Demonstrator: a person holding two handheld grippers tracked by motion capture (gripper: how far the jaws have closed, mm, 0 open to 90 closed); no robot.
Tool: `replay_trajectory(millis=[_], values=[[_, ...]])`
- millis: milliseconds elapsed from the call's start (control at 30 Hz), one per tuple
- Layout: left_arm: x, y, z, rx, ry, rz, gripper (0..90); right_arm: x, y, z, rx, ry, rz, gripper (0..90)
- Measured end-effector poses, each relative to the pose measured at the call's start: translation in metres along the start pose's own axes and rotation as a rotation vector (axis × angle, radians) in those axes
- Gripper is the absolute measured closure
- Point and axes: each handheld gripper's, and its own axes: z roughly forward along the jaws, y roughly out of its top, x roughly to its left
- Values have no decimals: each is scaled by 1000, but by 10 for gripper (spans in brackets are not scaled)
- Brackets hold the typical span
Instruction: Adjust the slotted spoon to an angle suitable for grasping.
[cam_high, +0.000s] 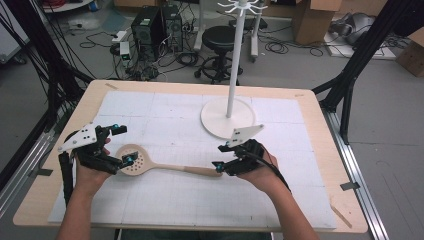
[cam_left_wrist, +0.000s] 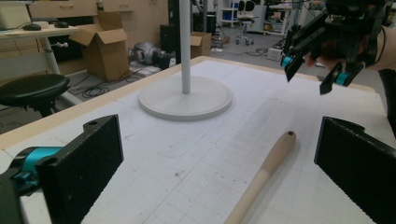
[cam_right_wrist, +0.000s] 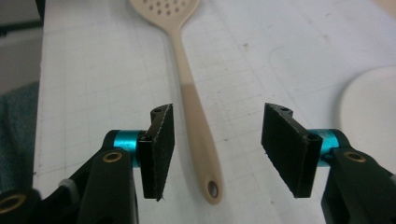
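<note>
Lay flat on the white mat (cam_high: 165, 112), toward the near edge of the table (cam_high: 310, 100) — a beige slotted spoon (cam_high: 150, 163), perforated bowl toward the left edge, handle running right. Probably left lengthwise across the near side so that each end could be reached by one hand.

Hovered over the bowl end: left gripper (cam_high: 122, 145), jaws spread wide, nothing held; in its own view, handle (cam_left_wrist: 261, 179) passing between the two black pads (cam_left_wrist: 81, 163).

Straddled the handle's holed tip: right gripper (cam_high: 220, 156), also wide open and empty, pads (cam_right_wrist: 161, 144) on either side of the shaft but apart from it. Looked lined up for a pinch near the hanging hole.

Stood at mid-table toward the far edge — a white rack stand (cam_high: 228, 117), hooks up top; likely the spoon's destination.
</note>
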Motion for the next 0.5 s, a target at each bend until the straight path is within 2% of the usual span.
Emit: replay_trajectory(millis=[33, 100, 300, 500], values=[[0, 0, 0, 1, -1, 3, 17, 0, 0, 0, 0, 0, 0, 424], [-1, 0, 1, 1, -1, -1, 17, -1, -8, -10, -31, -14, 38, 405], [-1, -1, 3, 10, -7, 2, 17, -6, -33, -33, -107, -56, 110, 360], [-1, -1, 4, 11, -11, 3, 16, -11, -53, -51, -213, -90, 185, 322]])
